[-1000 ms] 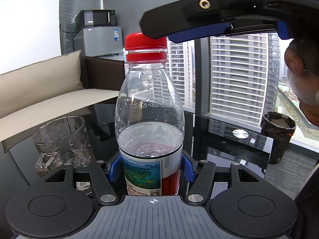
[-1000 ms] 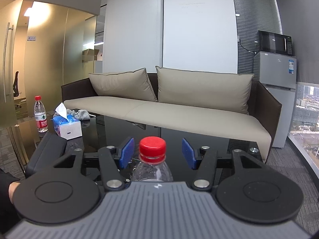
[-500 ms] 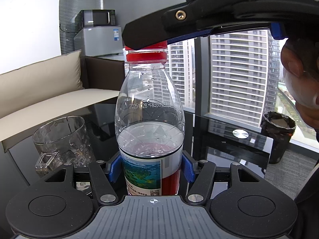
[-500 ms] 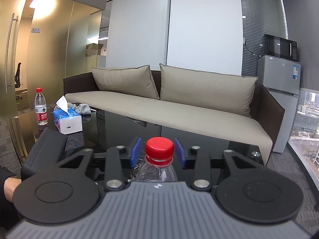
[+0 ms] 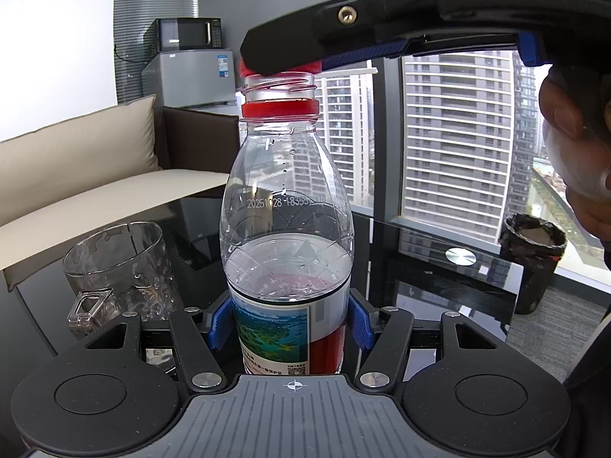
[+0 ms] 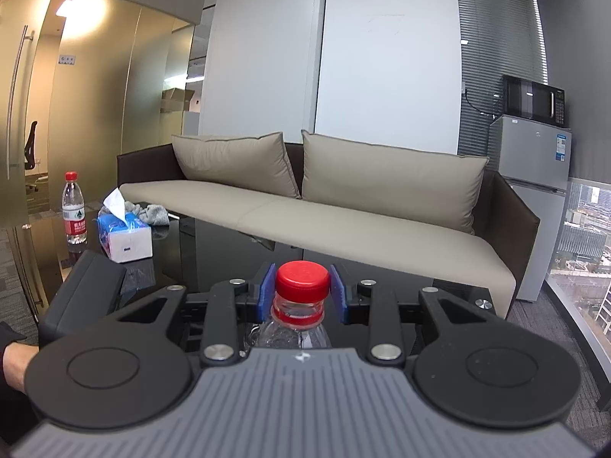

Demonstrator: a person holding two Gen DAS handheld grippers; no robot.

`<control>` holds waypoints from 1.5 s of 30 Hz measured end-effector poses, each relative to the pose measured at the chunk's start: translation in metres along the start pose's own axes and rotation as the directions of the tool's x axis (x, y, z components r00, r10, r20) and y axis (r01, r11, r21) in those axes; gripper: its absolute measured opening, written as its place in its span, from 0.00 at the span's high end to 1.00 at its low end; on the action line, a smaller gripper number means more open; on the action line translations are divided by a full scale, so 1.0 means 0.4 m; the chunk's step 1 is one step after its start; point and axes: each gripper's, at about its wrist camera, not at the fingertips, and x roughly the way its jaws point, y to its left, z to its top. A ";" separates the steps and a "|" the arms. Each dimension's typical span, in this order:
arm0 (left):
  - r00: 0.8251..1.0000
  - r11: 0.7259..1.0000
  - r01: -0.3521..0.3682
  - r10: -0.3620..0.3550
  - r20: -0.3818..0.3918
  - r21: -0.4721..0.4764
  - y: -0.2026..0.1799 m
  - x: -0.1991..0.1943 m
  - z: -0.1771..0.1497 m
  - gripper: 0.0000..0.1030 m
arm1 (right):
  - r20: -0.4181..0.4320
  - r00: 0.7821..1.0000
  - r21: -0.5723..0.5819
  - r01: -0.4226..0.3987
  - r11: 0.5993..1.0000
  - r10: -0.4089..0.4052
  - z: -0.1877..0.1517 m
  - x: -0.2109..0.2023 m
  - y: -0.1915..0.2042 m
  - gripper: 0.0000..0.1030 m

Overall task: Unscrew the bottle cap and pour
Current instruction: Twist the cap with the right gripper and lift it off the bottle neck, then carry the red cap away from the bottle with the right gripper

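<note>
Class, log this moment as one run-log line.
left hand-held gripper: shut on bottle | right hand-held gripper: shut on cap, lifted off threads | glass mug: unfilled

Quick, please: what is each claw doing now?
Left claw: closed on the bottle.
Right claw: closed on the red cap.

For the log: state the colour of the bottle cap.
Red. The cap shows best in the right wrist view, between the right gripper pads.

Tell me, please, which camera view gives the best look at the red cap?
The right wrist view: the red cap sits whole between the right gripper pads. In the left wrist view, only its lower edge shows beneath that gripper, above the bottle.
</note>
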 end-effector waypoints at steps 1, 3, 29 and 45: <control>1.000 1.000 0.000 0.000 0.000 0.000 0.001 0.000 0.000 0.45 | 0.003 1.000 -0.001 0.003 1.000 -0.003 0.001 -0.002 -0.001 0.68; 1.000 1.000 0.000 0.000 0.000 -0.001 0.002 0.000 0.001 0.45 | 0.010 1.000 0.004 0.012 1.000 -0.012 0.004 -0.006 -0.007 0.68; 1.000 1.000 0.001 -0.001 -0.002 -0.003 0.007 0.000 0.005 0.45 | 0.008 0.994 0.058 0.106 0.993 -0.107 -0.006 -0.024 -0.075 0.68; 1.000 1.000 0.001 -0.001 -0.003 -0.004 0.004 0.000 0.005 0.45 | -0.131 0.977 0.109 0.180 0.978 -0.165 -0.088 0.016 -0.113 0.68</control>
